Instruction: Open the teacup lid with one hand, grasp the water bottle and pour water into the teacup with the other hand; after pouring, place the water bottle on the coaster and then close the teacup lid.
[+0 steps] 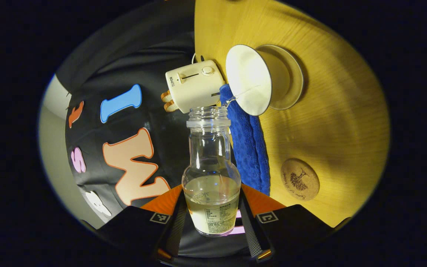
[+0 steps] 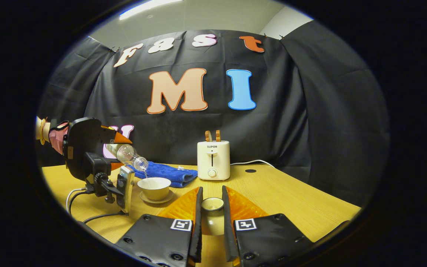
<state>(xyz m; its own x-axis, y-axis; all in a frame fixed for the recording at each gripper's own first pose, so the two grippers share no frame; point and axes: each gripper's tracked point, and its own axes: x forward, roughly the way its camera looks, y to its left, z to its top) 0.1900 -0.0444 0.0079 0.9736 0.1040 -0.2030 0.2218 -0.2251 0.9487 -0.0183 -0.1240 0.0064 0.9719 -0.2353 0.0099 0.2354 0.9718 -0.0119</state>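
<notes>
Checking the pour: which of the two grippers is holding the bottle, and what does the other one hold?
The left gripper holds the water bottle, tilted over the teacup. The right gripper is clamped on the teacup lid instead.

The word "SUPOR" stood in small dark capitals on the cream toaster (image 2: 213,160), near its top front, at the centre of the right gripper view. The same word showed sideways on the toaster (image 1: 194,86) in the upper middle of the left gripper view. The bottle (image 1: 211,181), at lower centre there, carried a printed label too small to read. The round coaster (image 1: 300,179), at lower right, bore a dark tree emblem with illegible lettering.
</notes>
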